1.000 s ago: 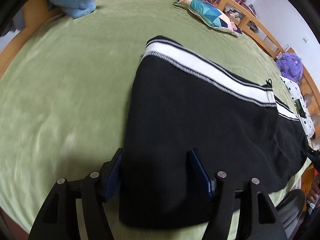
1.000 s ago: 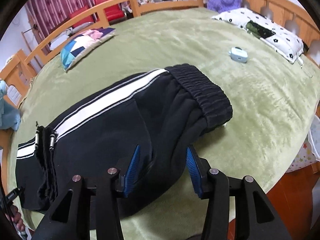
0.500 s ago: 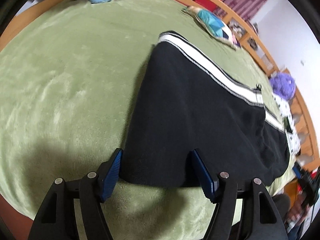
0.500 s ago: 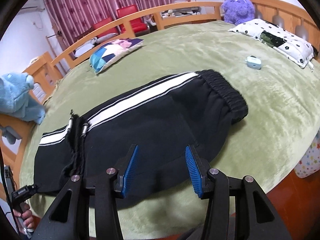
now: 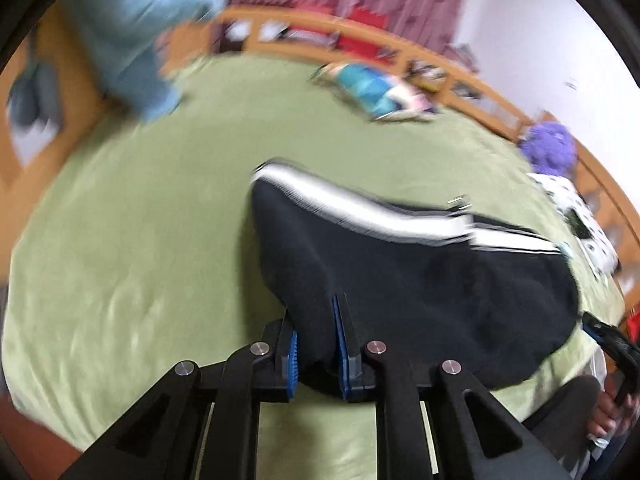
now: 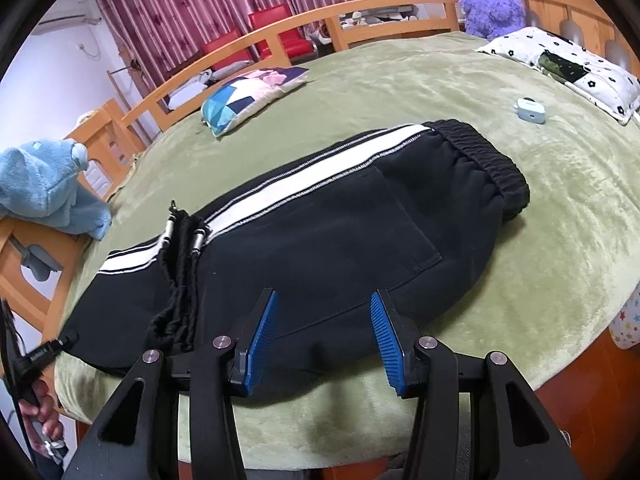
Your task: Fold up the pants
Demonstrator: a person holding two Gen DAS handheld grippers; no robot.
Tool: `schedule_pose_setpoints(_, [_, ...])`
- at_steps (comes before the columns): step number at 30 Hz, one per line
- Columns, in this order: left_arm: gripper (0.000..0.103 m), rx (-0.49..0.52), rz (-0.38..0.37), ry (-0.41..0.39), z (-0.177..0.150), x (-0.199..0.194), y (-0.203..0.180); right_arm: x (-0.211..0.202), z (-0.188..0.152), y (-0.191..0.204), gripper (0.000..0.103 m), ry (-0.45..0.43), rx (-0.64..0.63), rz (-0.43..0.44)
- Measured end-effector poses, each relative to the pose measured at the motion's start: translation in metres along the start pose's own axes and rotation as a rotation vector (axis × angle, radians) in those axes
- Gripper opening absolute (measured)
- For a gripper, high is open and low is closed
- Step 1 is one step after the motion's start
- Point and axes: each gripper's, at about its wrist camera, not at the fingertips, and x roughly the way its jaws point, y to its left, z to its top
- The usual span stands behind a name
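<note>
**Soft fleece pants pinched at the hem end**

The pants (image 6: 328, 240) are spread across the middle of the right wrist view on a green blanket (image 6: 540, 208), with the ribbed waistband (image 6: 486, 160) at centre right and the leg ends at lower left. The cloth is judged to be thick, matt black fleece: soft, limp, light enough to lift from one edge, and not slippery. A white stripe (image 6: 320, 172) is seen along the upper edge, a stitched pocket in the middle, and black drawcords (image 6: 180, 264) with metal tips draped over the left part. Sagging and bunching are to be expected wherever the cloth is lifted, so hold is best taken at the edges and corners, where several layers can be gathered together.

In the blurred left wrist view, the left gripper (image 5: 316, 350) is seen at lower centre with its blue pads closing on a fold of black cloth, which is pinched between them and raised off the blanket. The right gripper (image 6: 324, 340) is held partly open at lower centre of its own view, above the near edge of the pants, with nothing gripped.
</note>
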Motion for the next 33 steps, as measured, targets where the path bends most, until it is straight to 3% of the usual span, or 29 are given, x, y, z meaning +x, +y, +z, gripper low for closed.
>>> schedule_pose_setpoints(3, [0.014,0.039,-0.089,-0.011,0.024,-0.010,-0.035,-0.005,0.002,0.000,0.048,-0.015,-0.028,0.003])
schedule_pose_setpoints(9, [0.014,0.207,-0.156,-0.014,0.038,-0.009,-0.122,-0.028,0.007,-0.017,0.048,-0.069,-0.034,0.003])
schedule_pose_setpoints(14, [0.014,0.358,-0.216,0.052,0.016,0.019,-0.198,-0.034,0.004,-0.035,0.048,-0.052,-0.037,-0.002])
schedule_pose_setpoints(18, [0.014,0.377,-0.273,0.127,-0.005,0.036,-0.228,-0.036,-0.001,-0.040,0.048,-0.039,-0.057,-0.021])
schedule_pose_setpoints(23, [0.016,0.377,-0.294,0.216,-0.021,0.055,-0.232,-0.037,-0.002,-0.042,0.048,-0.016,-0.057,-0.010])
schedule_pose_setpoints(27, [0.036,0.317,-0.353,0.238,-0.018,0.047,-0.219,-0.031,0.001,-0.032,0.049,0.000,-0.053,0.027])
schedule_pose_setpoints(30, [0.051,0.289,-0.351,0.218,-0.013,0.033,-0.202,-0.020,0.005,-0.015,0.050,0.011,-0.064,0.064])
schedule_pose_setpoints(33, [0.052,0.261,-0.321,0.188,-0.009,0.021,-0.175,-0.006,0.009,0.008,0.050,0.031,-0.070,0.119])
